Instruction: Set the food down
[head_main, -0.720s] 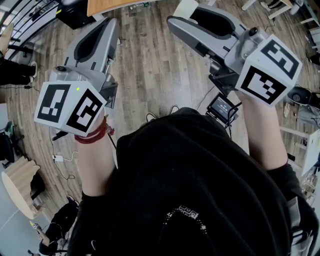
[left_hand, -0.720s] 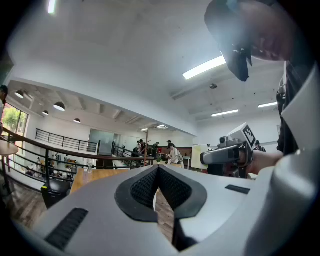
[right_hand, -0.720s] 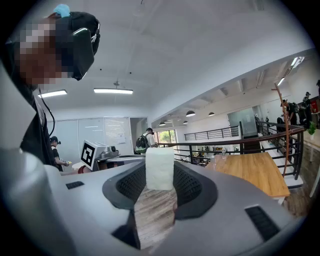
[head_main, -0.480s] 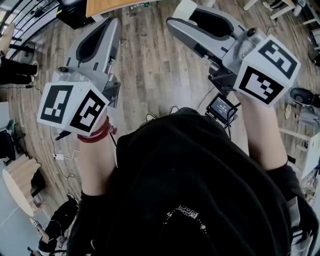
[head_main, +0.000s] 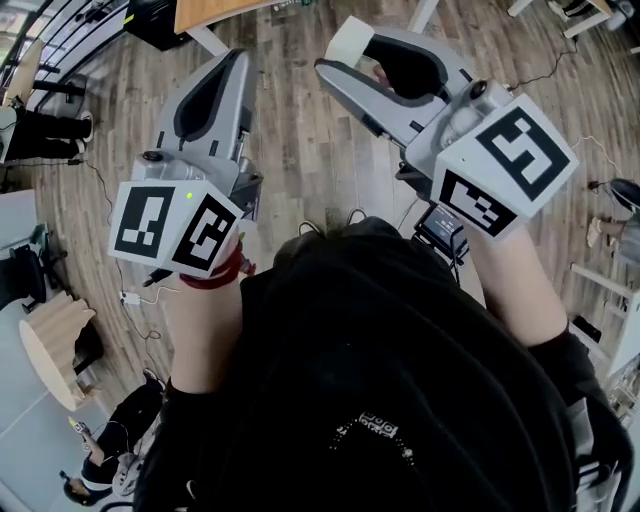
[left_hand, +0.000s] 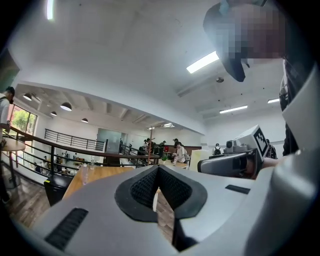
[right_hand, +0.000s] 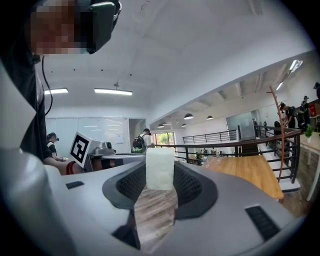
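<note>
The food is a pale white block (right_hand: 160, 167), upright between the jaws of my right gripper (right_hand: 160, 176), which is shut on it. From the head view the block (head_main: 349, 40) shows at the tip of the right gripper (head_main: 343, 52), held level over the wooden floor. My left gripper (head_main: 238, 62) is held beside it to the left, apart from it. In its own view the left gripper (left_hand: 158, 169) is shut, its black pads meeting at the tip with nothing between them. A black garment fills the lower half of the head view.
A wooden table (head_main: 215, 10) lies ahead, its top (right_hand: 250, 175) beside a black railing (right_hand: 225, 147). On the floor are a small screen device (head_main: 440, 225), cables (head_main: 130, 298) and a round wooden stand (head_main: 45, 350). People sit and stand in the background.
Both grippers have shifted upward in the head view, the left one rightward, the right one leftward. The white block stays in the right gripper's jaws.
</note>
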